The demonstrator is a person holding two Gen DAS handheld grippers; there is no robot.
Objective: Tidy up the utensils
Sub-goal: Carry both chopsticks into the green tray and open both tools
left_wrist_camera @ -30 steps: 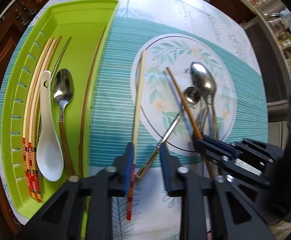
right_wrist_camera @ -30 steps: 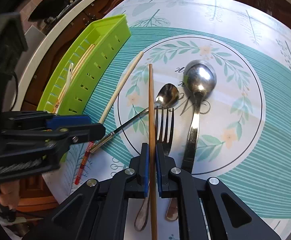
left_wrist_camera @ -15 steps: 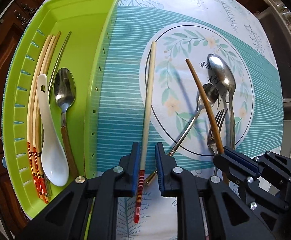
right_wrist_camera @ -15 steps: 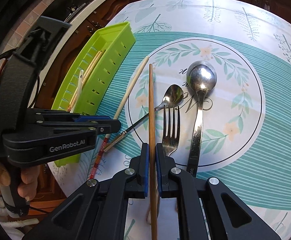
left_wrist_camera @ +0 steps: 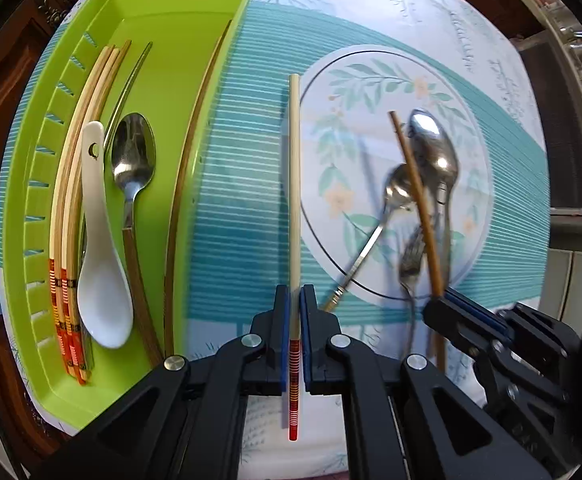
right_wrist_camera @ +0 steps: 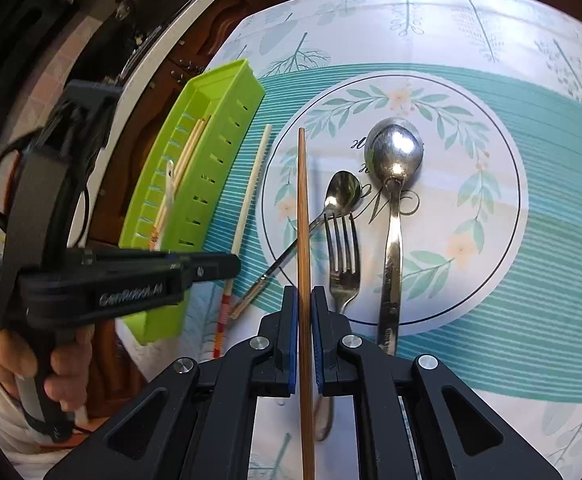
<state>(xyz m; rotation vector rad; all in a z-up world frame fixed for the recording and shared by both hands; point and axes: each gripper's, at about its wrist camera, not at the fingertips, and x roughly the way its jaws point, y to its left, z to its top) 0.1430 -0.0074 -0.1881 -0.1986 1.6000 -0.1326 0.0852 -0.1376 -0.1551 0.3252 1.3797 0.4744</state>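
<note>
My left claw [left_wrist_camera: 294, 312] pinches the pale chopstick [left_wrist_camera: 294, 184] beside the green tray [left_wrist_camera: 179, 12], my right claw [right_wrist_camera: 302, 308] pinches the brown chopstick [right_wrist_camera: 302, 208], seemingly lifted off the surface [right_wrist_camera: 531, 240].

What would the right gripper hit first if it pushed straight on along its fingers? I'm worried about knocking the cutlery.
Likely the fork on the tablecloth: the right gripper, shut on the brown chopstick, points steeply down just beside it. Depth is unclear.
</note>
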